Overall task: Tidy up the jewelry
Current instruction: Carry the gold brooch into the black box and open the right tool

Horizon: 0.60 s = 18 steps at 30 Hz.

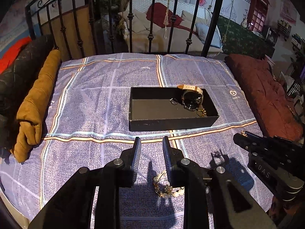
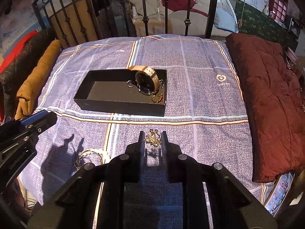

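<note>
Blue checked bedsheet [image 1: 99, 99] fills both of my feeds, with a black iron railing [image 1: 131, 19] at its far edge, a tan rolled cushion [image 1: 36, 103] along the left and a maroon quilt [image 2: 270, 99] along the right. A phone [image 2: 280, 192] lies lit at the quilt's near corner.

Out in the middle of the sheet sits the open black box [image 1: 171, 122]. Inside it, crowded to the right end, I see a watch [image 1: 190, 99] with a pale strap standing on edge, a small ring [image 1: 173, 101] just left of it and a gold piece [image 1: 202, 112] in the near right corner.

My left claw [image 1: 152, 143] hangs above the sheet on the near side of the box, its jaws a narrow gap apart with nothing between them. The pearl bracelet [image 1: 167, 187] lies on the sheet below it, closer to me than the fingertips and partly hidden behind the right-hand finger.

My right claw [image 2: 153, 136] is pinching a gold trinket [image 2: 152, 140] at its very tips, the trinket's shadow falling on the sheet beneath. The box lies beyond it and to the left
</note>
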Each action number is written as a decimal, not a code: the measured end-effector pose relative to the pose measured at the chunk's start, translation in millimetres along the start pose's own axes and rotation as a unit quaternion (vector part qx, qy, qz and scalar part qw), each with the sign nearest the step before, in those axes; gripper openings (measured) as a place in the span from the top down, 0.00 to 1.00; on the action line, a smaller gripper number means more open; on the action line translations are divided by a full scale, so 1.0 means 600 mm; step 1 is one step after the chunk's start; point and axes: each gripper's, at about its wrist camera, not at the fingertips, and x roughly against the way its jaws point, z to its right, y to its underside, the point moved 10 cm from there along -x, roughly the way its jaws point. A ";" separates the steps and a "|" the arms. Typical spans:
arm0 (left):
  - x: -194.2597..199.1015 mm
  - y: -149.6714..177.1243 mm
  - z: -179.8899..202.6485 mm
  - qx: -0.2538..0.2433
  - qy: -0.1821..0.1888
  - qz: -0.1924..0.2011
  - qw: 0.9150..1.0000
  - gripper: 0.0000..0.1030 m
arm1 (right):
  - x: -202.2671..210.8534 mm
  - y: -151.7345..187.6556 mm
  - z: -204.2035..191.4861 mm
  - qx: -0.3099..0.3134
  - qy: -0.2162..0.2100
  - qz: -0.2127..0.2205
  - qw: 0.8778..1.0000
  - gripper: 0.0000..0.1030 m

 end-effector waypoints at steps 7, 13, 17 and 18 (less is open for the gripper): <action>-0.002 -0.039 0.010 -0.008 0.000 0.013 1.000 0.78 | 0.028 -0.052 -0.009 0.002 -0.019 0.027 0.999 0.83; -0.015 -0.067 0.013 -0.017 -0.004 0.018 1.000 0.78 | 0.022 -0.083 -0.022 0.005 -0.021 0.035 0.999 0.83; -0.042 -0.074 0.007 -0.016 -0.010 0.010 1.000 0.78 | -0.006 -0.097 -0.037 0.015 -0.010 0.029 0.999 0.83; -0.048 -0.076 0.004 -0.014 -0.012 0.007 1.000 0.78 | -0.016 -0.100 -0.040 0.016 -0.009 0.025 1.000 0.83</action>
